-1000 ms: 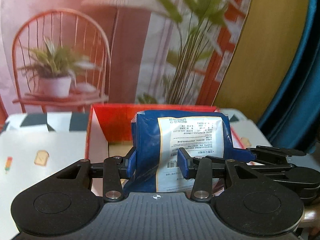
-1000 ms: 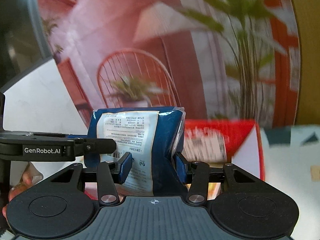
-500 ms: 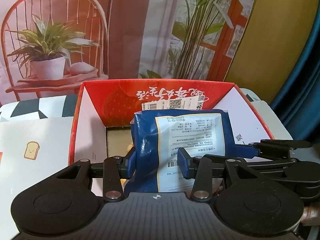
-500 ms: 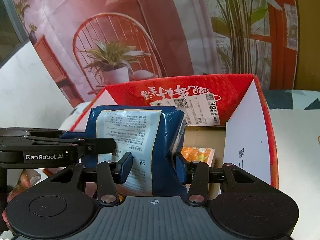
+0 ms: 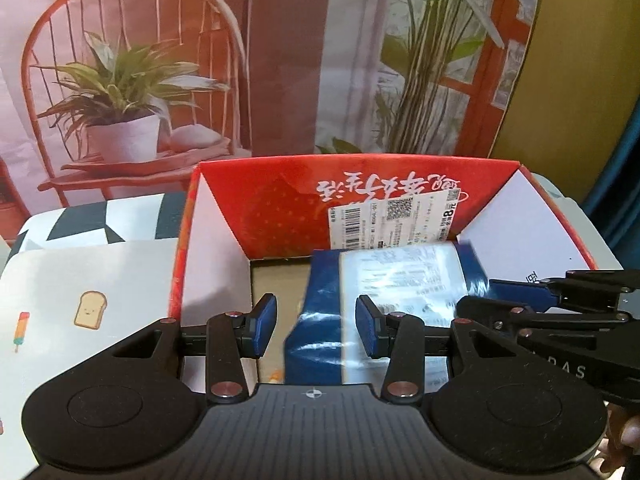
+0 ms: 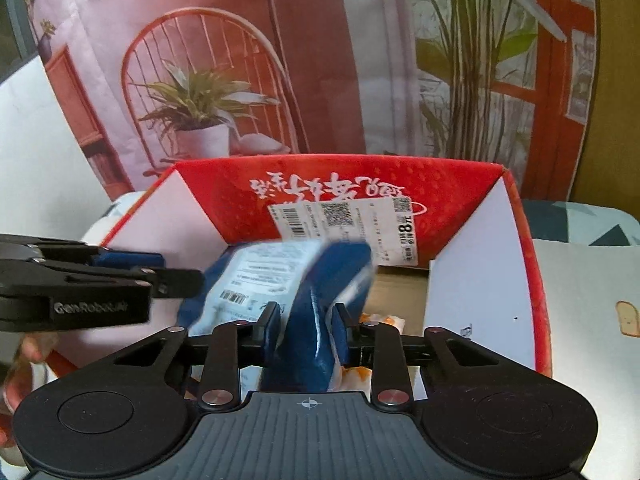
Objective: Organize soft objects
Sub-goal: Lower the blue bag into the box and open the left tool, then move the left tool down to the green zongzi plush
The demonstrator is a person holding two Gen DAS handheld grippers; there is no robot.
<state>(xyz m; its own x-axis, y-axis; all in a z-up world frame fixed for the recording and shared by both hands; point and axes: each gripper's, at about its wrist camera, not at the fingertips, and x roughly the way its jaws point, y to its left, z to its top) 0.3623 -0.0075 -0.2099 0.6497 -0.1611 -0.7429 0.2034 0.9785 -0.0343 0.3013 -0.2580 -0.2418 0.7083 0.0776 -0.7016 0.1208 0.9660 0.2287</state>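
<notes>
Behind your work stands a printed backdrop (image 5: pixel 280 60): a red wire-back chair carrying a potted plant in a white pot, tall green stalks by a red window frame, all on pinkish paper. To its right you have a mustard-yellow panel (image 5: pixel 568 92) and, at the far right edge, a teal curtain (image 5: pixel 628 184).

The table (image 5: pixel 80 280) wears a pale mat printed with a toast slice and an ice lolly, over a cloth with dark geometric shapes showing along the far edge. Against the table's far edge, just below the backdrop, sits an open red cardboard box (image 5: pixel 280 208) with white inner side walls, a brown floor and a white shipping label stuck on its far inner wall.

Your blue snack bag (image 6: pixel 316 296), white label panel facing up and left, is inside the box, tipped and blurred, its top near the far wall. Orange-and-white packaging (image 6: pixel 384 320) lies on the box floor beneath it.

Your right gripper (image 6: pixel 306 334) has its blue pads on either side of the bag's narrow blue edge, and the jaws are closing on it. Your left gripper (image 5: pixel 316 330) stands with its jaws spread; the bag lies to the right of the gap, behind the right pad, and the left pad is clear of it. A fingertip shows at the lower right corner of the left view.
</notes>
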